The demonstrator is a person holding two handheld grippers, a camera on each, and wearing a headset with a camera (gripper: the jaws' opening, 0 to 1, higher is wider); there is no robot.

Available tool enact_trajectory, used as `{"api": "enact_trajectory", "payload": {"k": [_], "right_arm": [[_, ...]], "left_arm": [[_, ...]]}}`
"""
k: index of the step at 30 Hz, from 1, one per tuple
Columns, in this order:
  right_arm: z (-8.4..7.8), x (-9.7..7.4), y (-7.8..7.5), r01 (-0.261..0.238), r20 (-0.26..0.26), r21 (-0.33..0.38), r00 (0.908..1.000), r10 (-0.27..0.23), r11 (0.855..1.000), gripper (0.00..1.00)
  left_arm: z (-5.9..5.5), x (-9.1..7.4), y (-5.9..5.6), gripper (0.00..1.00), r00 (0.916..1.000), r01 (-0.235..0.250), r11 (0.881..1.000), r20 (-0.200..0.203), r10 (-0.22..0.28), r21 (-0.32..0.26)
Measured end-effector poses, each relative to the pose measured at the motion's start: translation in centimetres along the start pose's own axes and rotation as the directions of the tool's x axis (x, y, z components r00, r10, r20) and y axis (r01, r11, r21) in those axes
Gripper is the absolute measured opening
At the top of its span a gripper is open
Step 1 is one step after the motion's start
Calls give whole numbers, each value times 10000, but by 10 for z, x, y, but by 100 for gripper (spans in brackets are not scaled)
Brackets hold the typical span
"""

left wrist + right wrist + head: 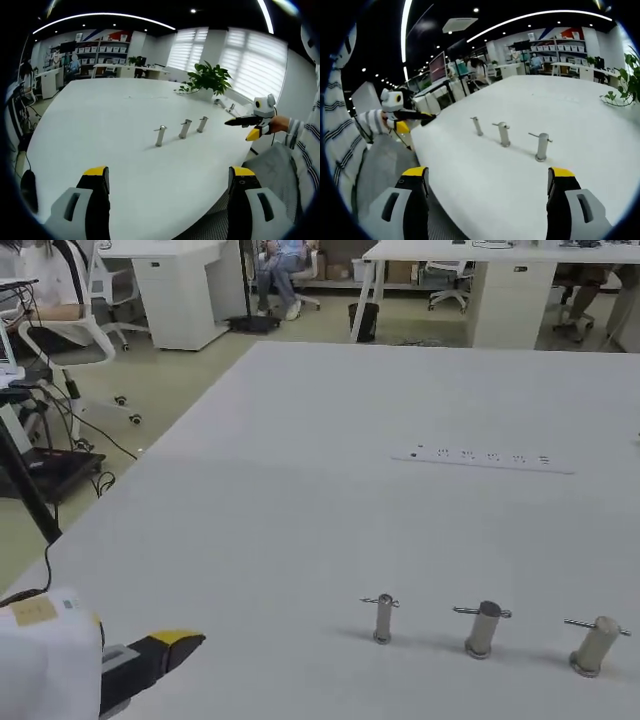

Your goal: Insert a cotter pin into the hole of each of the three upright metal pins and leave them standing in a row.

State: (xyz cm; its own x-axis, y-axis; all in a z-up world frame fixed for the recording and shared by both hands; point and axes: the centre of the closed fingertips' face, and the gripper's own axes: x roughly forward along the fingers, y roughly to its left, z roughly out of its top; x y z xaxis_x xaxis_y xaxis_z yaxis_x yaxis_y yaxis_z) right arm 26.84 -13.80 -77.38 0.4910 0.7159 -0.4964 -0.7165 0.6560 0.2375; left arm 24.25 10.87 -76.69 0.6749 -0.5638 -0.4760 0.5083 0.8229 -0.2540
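Head view: picks up 3 metal pins (482, 630) standing in a row on the white table (300, 490), each with a cotter pin (482, 612) through its top; looks like the job done. Over to the left gripper (169, 172): holds jaws wide apart, grips nothing, hangs by the table edge, well short of the row. Same from the right gripper (487, 172): spread fully, empty, well apart from the pins. Danger from here: could clip a pin with 1 careless sweep and topple it, or bump the table and shake a loosely seated cotter pin out, spoiling the row.
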Motion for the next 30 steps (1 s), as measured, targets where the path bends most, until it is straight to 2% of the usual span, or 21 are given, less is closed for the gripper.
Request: {"api": "enact_trajectory", "payload": {"k": [9,15,25,30], "right_arm": [[0,-4,-6,298,-32,-109,9995,-298,9995,100],[-8,-6,-8,580,-230,-48,9980,-581,9983,100],[-17,-10,-8,857,-498,2,9951,-856,9963,99],[-16,-12,-8,968,-539,-77,9938,-971,9953,99]], "left_arm": [[-2,0,4,99,9998,-71,9999,-166,73,143],[-2,1,9,99,9996,-122,9995,-232,129,293],[-3,8,4,99,9989,279,9988,-392,-263,406],[3,10,2,99,9988,437,9986,-242,-429,313]]}}
